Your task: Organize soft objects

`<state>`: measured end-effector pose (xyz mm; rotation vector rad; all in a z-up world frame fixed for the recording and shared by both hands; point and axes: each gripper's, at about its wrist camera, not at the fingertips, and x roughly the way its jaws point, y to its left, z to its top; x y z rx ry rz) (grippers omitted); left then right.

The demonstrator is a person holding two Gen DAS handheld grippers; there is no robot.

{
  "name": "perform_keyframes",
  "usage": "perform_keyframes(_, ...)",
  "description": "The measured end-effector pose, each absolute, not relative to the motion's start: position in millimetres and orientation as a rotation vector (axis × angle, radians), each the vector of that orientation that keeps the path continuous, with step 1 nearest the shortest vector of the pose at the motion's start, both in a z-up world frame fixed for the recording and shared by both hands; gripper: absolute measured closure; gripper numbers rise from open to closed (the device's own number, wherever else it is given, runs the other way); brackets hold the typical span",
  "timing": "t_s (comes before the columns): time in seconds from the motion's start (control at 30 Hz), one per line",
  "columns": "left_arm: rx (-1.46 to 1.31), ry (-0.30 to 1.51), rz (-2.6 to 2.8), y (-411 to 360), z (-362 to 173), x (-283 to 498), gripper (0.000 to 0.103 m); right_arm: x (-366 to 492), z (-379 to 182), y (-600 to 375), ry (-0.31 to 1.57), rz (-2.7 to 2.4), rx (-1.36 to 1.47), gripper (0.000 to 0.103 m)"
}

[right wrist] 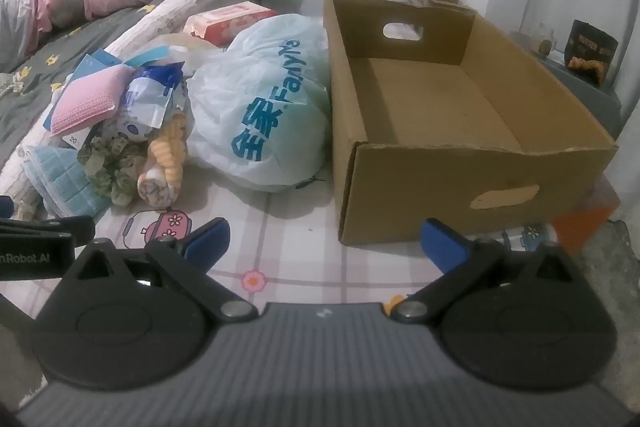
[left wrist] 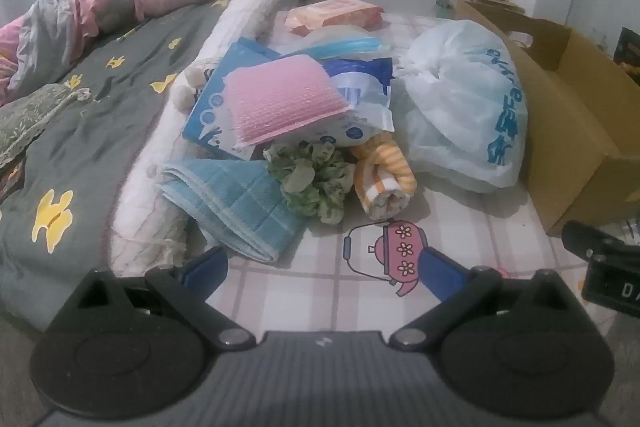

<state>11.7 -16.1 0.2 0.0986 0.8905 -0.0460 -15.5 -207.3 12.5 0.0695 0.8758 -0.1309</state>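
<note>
Nothing is sorted yet — the cardboard box ahead of the right tool is empty. Both tools, left tool included, are spread and hold nothing; the soft pile — blue towel, striped roll, plastic bag — lies just ahead of the left one.

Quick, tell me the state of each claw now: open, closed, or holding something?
Left claw: open wide, holding nothing, above the checked sheet.
Right claw: open wide, holding nothing, near the cardboard box.
</note>
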Motion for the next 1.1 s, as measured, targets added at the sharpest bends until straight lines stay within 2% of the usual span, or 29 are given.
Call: perform_keyframes(1.1, 0.102, 0.893, -0.037, -13.0, 1.5, 16.6, 0.001, -10.1, 12.0, -206.4, 0.875, -0.13, 0.074, 0.001)
